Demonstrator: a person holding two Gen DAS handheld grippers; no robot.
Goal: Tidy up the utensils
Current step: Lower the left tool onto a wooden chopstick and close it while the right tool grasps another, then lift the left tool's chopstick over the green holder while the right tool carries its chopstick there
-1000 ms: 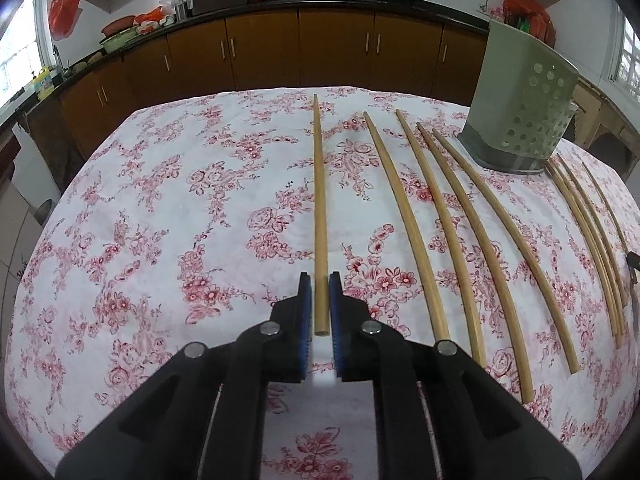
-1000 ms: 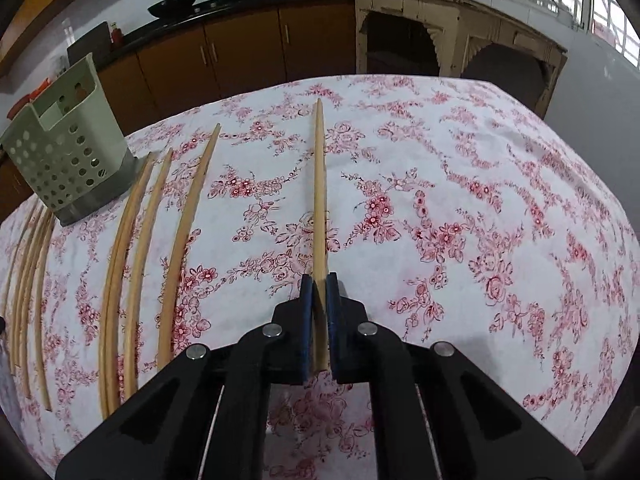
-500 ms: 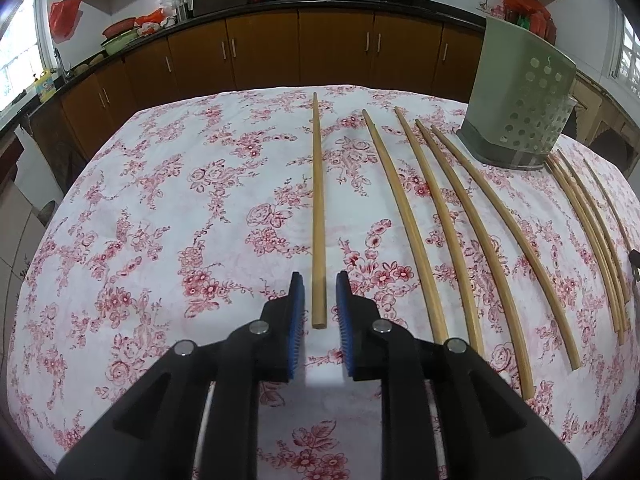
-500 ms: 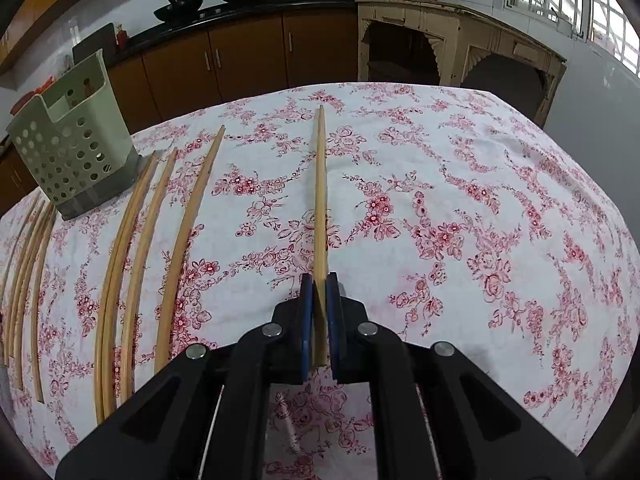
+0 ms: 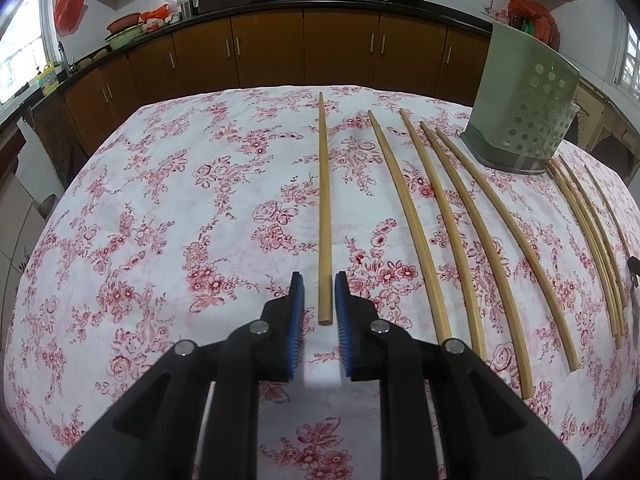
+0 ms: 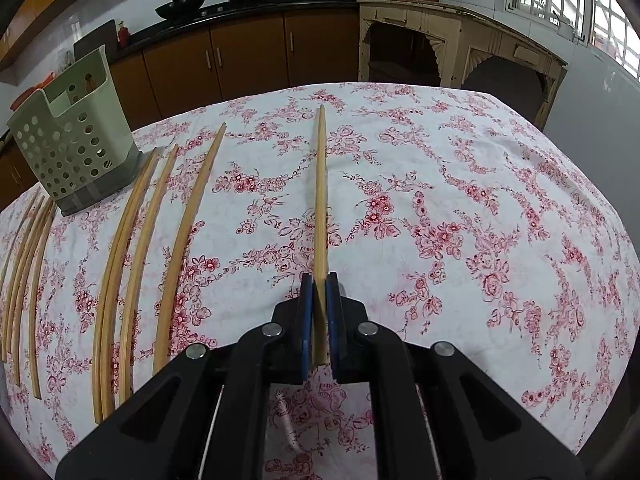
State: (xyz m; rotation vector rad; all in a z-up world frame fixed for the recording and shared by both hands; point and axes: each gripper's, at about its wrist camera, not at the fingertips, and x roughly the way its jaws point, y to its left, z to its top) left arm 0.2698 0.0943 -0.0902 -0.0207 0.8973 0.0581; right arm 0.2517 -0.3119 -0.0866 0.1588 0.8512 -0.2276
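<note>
Several long wooden chopsticks lie in rows on a floral tablecloth. My left gripper [image 5: 319,280] is open; its blue pads straddle the near end of one chopstick [image 5: 324,208] that lies flat, without touching it. My right gripper [image 6: 319,280] is shut on the near end of another chopstick [image 6: 320,184], which points away over the cloth, its tip slightly raised. A green perforated utensil holder [image 5: 524,116] stands upright at the far right in the left wrist view, and it also shows at the far left in the right wrist view [image 6: 72,140].
More chopsticks lie to the right of the left gripper [image 5: 444,216] and past the holder [image 5: 588,220]. In the right wrist view several lie to the left [image 6: 140,240]. Brown cabinets [image 5: 304,44] and a counter run behind the table. A cream side table [image 6: 452,40] stands behind on the right.
My left gripper has opened wider and drawn back a little from the chopstick's end. My right gripper stays shut on its chopstick and has lifted it slightly.
</note>
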